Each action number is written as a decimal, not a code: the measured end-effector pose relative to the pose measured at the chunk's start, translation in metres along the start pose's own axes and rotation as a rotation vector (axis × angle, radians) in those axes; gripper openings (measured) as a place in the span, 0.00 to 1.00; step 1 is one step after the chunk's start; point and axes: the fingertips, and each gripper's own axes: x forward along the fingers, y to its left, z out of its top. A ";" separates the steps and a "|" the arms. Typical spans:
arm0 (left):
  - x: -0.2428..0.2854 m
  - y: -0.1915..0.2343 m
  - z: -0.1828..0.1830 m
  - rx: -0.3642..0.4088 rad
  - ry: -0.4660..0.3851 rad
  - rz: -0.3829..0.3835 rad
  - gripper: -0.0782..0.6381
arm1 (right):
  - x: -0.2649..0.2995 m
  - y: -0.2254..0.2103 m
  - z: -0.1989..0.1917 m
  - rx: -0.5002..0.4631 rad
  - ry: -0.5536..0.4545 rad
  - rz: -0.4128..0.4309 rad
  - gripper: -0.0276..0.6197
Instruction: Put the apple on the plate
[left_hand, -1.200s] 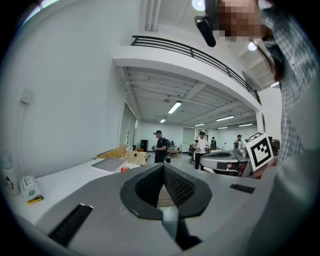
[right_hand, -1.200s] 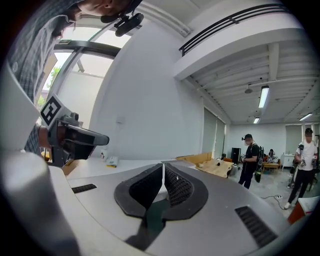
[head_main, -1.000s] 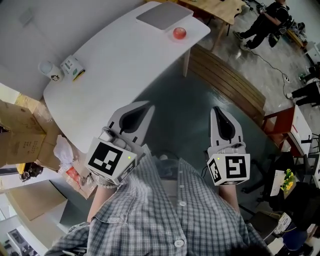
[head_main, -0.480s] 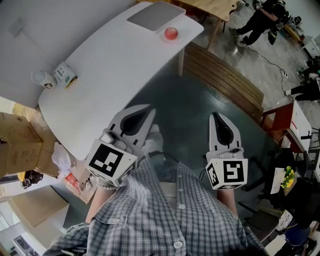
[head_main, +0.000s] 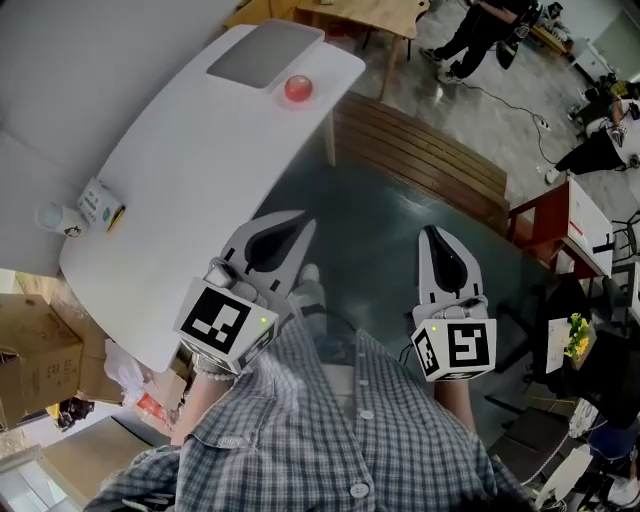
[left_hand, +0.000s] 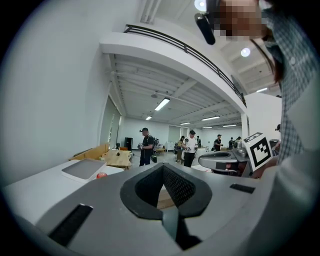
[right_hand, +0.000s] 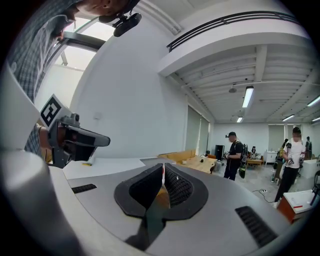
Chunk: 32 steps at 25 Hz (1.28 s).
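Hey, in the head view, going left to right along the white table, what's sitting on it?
white cup → small carton → apple. The grey plate spans the apple's position across the picture, so it is left out of the order.

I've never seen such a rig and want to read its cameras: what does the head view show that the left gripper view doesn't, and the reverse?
Only the head view: the cup and carton at the table's other end, and cardboard boxes on the floor.
Only the left gripper view: the ceiling lights and a balcony rail.
Both: the apple beside the plate on the white table, plus the left gripper and right gripper, each shut and empty.
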 end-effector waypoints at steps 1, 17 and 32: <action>0.007 0.002 0.003 0.003 0.000 -0.011 0.12 | 0.004 -0.005 0.001 -0.001 0.001 -0.010 0.09; 0.097 0.093 0.020 -0.012 0.012 -0.086 0.12 | 0.113 -0.039 0.006 0.009 0.050 -0.079 0.09; 0.134 0.162 0.025 -0.033 -0.005 -0.054 0.12 | 0.196 -0.049 0.011 -0.009 0.061 -0.054 0.09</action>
